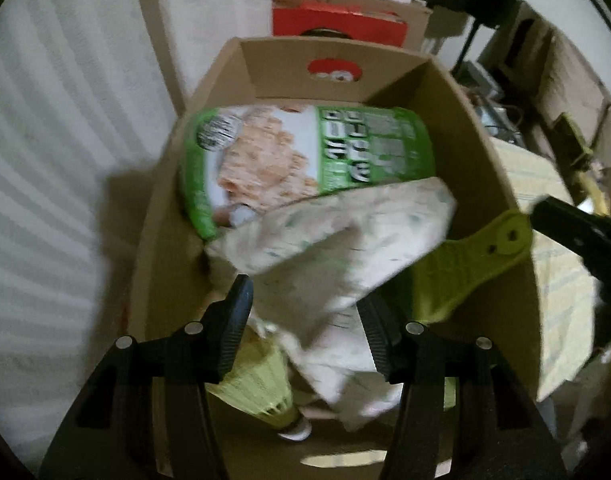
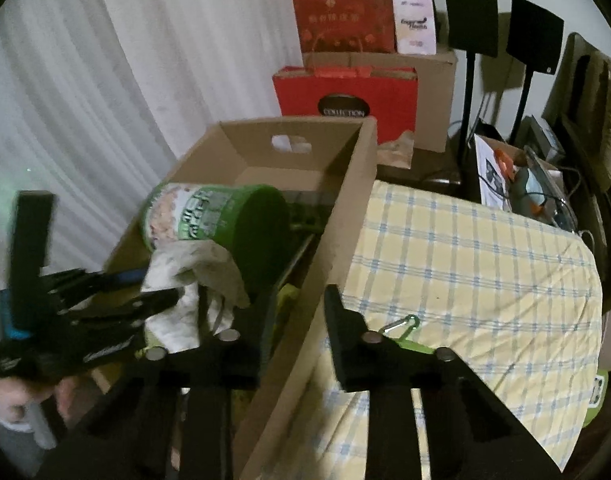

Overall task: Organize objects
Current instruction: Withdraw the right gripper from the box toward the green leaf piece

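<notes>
Two handheld grippers work over an open cardboard box that stands beside a table covered with a yellow and blue checked tablecloth. The box already holds a green snack canister lying on its side, a lime-green plastic tool against the right wall, and a shuttlecock at the near end.

The left gripper points steeply down into the box. A pale, leaf-printed cloth lies between its jaws and drapes against the canister. The jaws stand partly apart with the cloth bunched in the gap; motion blur keeps the pictures from showing whether the pads really press on it. The hand holding this gripper shows at the lower left of the right wrist view.

The right gripper straddles the box's near wall, one finger inside and one outside above the tablecloth. Its jaws are apart and nothing is clamped in them. A carabiner lies on the tablecloth just beyond its outer finger.

Likely risks: the cloth could snag on a ribbed pad and lift back out when the left gripper rises. It could also bury the shuttlecock and crush its feathers. The right gripper could nudge the box wall and shift the box.
</notes>
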